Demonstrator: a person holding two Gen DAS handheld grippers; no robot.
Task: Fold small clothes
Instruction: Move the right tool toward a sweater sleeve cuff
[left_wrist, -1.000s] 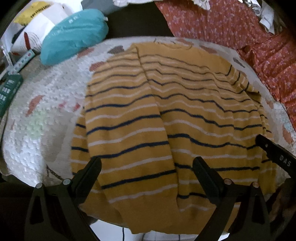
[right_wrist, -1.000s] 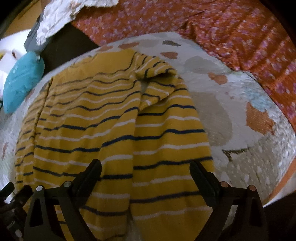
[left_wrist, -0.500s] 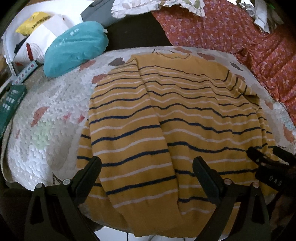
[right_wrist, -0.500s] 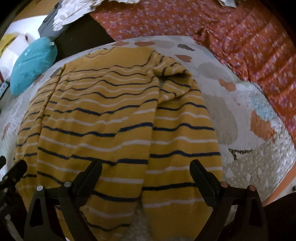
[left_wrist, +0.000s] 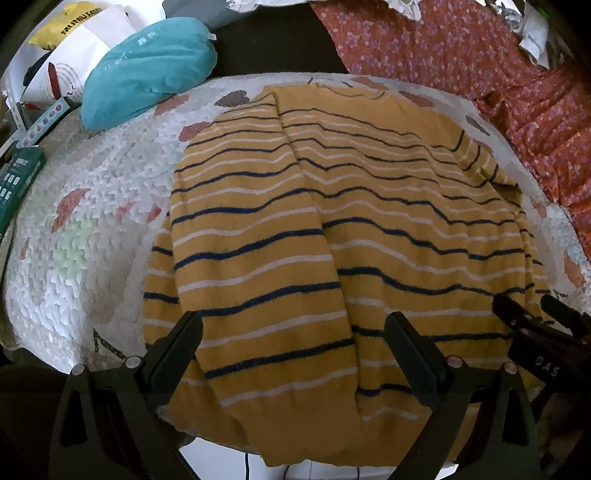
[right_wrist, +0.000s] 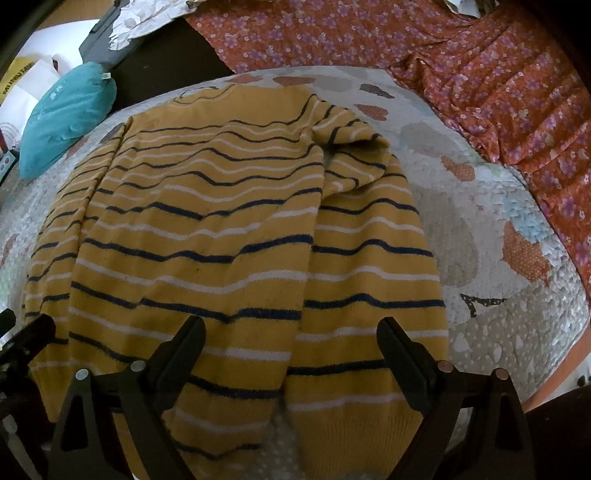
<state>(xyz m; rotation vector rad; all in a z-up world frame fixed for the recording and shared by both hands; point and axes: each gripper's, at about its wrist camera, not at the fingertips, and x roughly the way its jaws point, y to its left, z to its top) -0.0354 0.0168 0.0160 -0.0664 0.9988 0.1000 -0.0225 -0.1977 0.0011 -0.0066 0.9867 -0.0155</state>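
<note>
The quilted mat (left_wrist: 85, 236) carries the yellow striped sweater (left_wrist: 332, 229), laid flat with both sleeves folded in over the body and its hem toward me at the near edge. My left gripper (left_wrist: 293, 350) and my right gripper (right_wrist: 291, 350) both hang over the hem, jaws wide apart, holding nothing. I judge the step in hand to be the hem-to-collar fold. To do it well, each gripper should pinch hem and sleeve layers together, lift evenly, and carry them level toward the collar (left_wrist: 351, 90).

The right view alone shows the bunched right shoulder fold (right_wrist: 351, 147), which needs flattening. The left view alone shows the green box (left_wrist: 18, 184) beyond the mat's left edge.
</note>
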